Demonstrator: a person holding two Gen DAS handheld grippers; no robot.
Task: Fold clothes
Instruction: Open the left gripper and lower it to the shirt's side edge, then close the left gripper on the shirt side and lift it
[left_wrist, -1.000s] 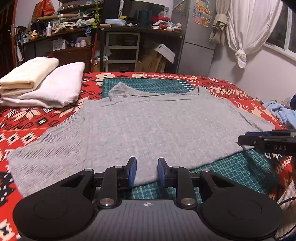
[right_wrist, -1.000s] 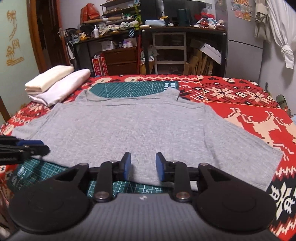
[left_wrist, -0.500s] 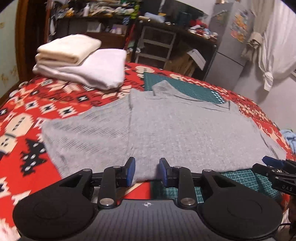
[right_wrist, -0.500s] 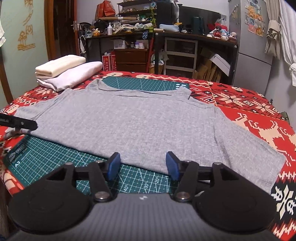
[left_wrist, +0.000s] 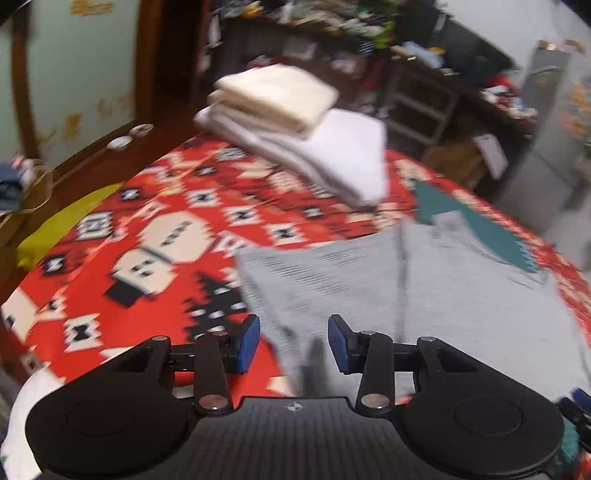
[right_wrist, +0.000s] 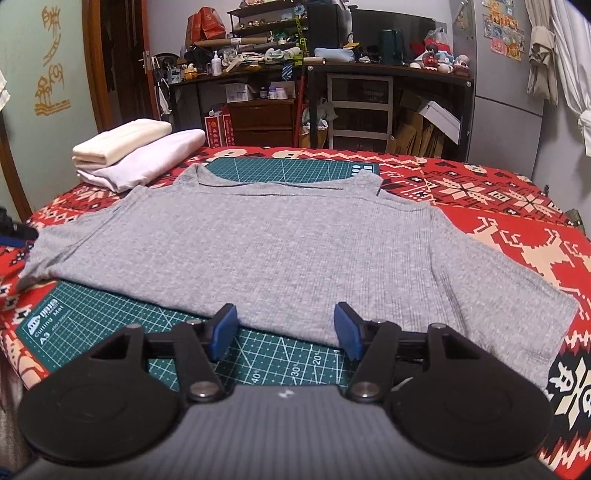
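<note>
A grey ribbed short-sleeved top (right_wrist: 280, 251) lies flat, neck away from me, on a green cutting mat (right_wrist: 110, 317) over a red patterned cloth. My right gripper (right_wrist: 284, 330) is open and empty, just above the top's near hem at its middle. My left gripper (left_wrist: 291, 341) is open and empty, over the end of the top's left sleeve (left_wrist: 314, 284); that view is blurred by motion. The left gripper's tip shows at the left edge of the right wrist view (right_wrist: 14, 232).
Folded cream and white clothes (right_wrist: 133, 151) are stacked at the table's far left corner, also in the left wrist view (left_wrist: 295, 122). The red patterned cloth (right_wrist: 517, 221) covers the table. Cluttered shelves and a desk stand behind. A wooden edge (left_wrist: 74, 162) runs on the left.
My left gripper has swung left from the top's hem to its left sleeve and opened wider. My right gripper has opened wider and stayed near the hem's middle.
</note>
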